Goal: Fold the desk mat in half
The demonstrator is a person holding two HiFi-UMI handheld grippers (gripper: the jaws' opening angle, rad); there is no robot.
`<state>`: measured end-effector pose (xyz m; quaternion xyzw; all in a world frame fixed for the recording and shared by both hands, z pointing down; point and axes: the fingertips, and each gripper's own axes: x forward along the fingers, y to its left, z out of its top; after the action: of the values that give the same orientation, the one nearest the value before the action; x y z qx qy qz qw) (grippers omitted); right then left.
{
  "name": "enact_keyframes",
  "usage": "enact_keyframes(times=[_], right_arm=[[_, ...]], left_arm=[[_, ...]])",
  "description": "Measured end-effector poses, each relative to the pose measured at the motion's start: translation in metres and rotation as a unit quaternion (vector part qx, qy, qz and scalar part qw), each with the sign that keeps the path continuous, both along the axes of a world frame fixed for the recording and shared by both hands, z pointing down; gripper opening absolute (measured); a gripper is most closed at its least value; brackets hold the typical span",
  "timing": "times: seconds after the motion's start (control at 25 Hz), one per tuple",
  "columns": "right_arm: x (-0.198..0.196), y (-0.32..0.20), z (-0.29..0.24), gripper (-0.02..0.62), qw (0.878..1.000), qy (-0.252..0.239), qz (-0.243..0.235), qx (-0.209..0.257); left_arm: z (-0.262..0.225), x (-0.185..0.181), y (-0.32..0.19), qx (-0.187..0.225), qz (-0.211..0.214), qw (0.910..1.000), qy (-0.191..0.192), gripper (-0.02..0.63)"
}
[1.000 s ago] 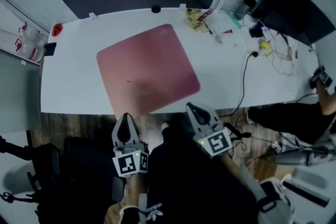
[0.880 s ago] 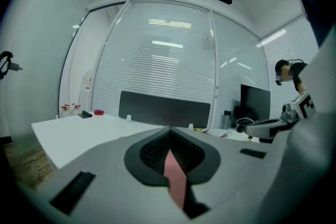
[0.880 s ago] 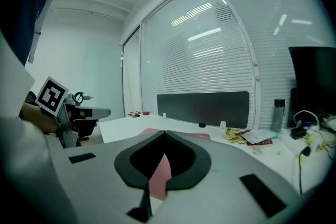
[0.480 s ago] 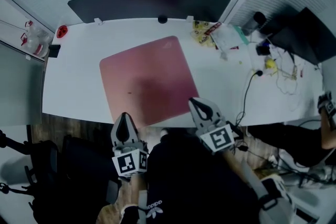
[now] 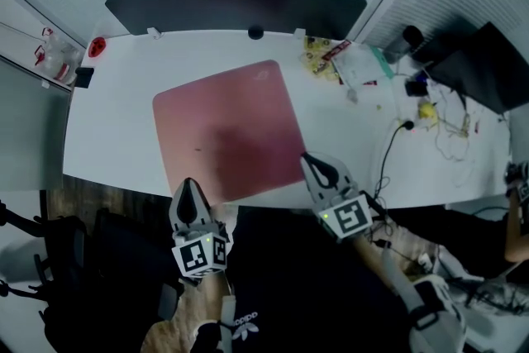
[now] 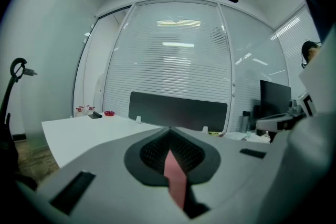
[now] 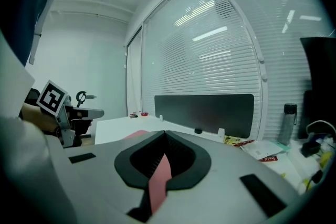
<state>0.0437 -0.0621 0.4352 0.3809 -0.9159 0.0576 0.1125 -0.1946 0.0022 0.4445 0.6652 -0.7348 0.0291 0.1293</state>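
Note:
The pink desk mat (image 5: 227, 131) lies flat and unfolded on the white desk (image 5: 111, 132), turned a little askew. My left gripper (image 5: 188, 187) is at the mat's near left corner, its tip just over the edge. My right gripper (image 5: 310, 162) sits at the near right corner. In the left gripper view the jaws meet at the tip, so the left gripper (image 6: 169, 131) is shut; a sliver of mat (image 6: 176, 181) shows through the slit behind. The right gripper (image 7: 164, 135) looks the same, with pink mat (image 7: 157, 186) in its slit. Neither has lifted the mat.
A black partition panel (image 5: 235, 6) runs along the desk's far edge, with a small black knob (image 5: 255, 32) before it. Snack packets and papers (image 5: 335, 55), a bottle (image 5: 410, 37), a cable (image 5: 388, 149) and a monitor (image 5: 483, 62) crowd the right side. A red item (image 5: 97, 46) sits far left.
Both grippers have come forward to the mat's near edge, the right one further. The mat has not moved and both stay shut.

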Motion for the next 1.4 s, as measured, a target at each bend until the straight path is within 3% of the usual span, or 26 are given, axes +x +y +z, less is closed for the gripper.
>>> enact_keyframes(times=[0.68,0.88,1.4], right_arm=[[-0.025,-0.007,-0.014,-0.001,0.999,-0.012,0.03,0.003],[-0.031,-0.008,-0.009,-0.002,0.999,-0.009,0.036,0.001],[-0.045,-0.004,-0.003,-0.002,1.0,0.007,0.024,-0.012]], left_arm=[[-0.017,-0.053,-0.014,-0.001,0.012,0.9997,-0.019,0.003],[-0.005,-0.072,-0.011,-0.018,0.001,0.9996,-0.02,0.003],[0.029,-0.085,0.003,-0.069,0.011,0.9967,0.042,0.003]])
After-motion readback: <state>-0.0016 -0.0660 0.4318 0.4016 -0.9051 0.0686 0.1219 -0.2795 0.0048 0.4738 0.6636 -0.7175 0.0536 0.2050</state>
